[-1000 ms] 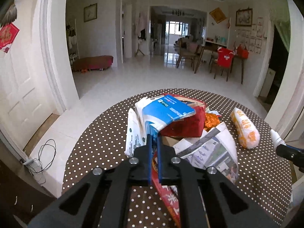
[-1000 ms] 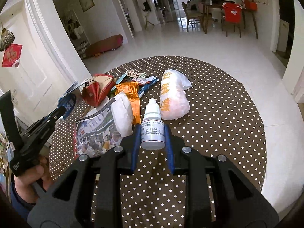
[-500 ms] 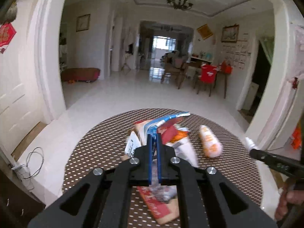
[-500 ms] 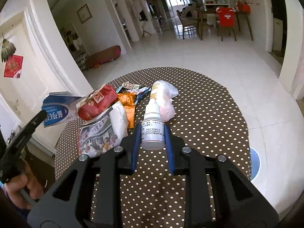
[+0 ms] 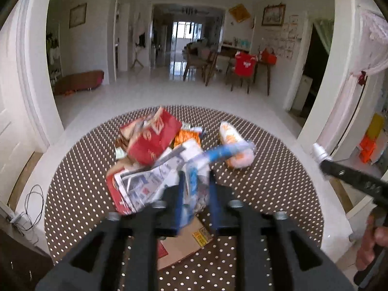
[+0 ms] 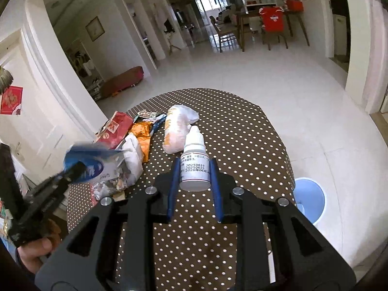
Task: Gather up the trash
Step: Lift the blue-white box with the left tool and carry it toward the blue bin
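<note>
Brown polka-dot cloth covers the round table [image 6: 242,131] under both my grippers, a blue bin [image 6: 312,198] on the tiled floor beside it. My right gripper [image 6: 195,169] pinches a white dropper bottle [image 6: 195,167] upright, its long axis and nozzle pointing away from me. My left gripper [image 5: 195,181], jaws just opening, has the blue-and-white carton [image 5: 194,167] between them, too blurred to judge contact.
</note>
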The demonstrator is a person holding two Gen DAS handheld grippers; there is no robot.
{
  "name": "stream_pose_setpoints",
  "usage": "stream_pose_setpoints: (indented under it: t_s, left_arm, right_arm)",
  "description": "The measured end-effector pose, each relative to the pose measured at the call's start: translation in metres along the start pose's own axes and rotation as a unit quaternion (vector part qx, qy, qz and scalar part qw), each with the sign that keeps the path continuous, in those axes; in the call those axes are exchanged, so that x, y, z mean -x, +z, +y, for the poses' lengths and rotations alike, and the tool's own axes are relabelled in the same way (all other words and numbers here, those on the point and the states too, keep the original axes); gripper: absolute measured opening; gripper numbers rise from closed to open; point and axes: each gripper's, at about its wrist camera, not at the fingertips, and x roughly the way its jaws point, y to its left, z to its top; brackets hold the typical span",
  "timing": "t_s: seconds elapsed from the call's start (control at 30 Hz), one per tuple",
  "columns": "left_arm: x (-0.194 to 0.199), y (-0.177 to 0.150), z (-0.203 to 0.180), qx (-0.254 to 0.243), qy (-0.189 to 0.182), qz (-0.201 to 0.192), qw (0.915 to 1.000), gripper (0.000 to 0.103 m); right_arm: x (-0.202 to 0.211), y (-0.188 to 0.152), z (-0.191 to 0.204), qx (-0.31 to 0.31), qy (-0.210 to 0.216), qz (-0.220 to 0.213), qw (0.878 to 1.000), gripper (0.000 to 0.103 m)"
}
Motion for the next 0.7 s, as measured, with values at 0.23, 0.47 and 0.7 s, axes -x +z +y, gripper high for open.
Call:
stream_pose_setpoints:
  t_s: [0.23,0.47,0.7]
  left_arm:
    - [-0.01,0.0,0.005,-0.005,-0.014,0.005,0.9999,0.003]
    - [-0.007,0.016,-0.048,-0.033,-0.078,-0.008,0.9964,0.003]
    - [-0.038,0.033,-0.148,-0.077,-0.181,0.021,0.9803,0.003]
  right_arm:
    - [0.003,-0.001,-0.004,-0.005,-0.001,-0.004,1.0,0.024]
    - [0.014,0.004,-0.054,-0.042,-0.035,-0.016,0.998,0.024]
    - [0.022,0.003,-0.151,-0.116,-0.094,-0.009,0.989,0.024]
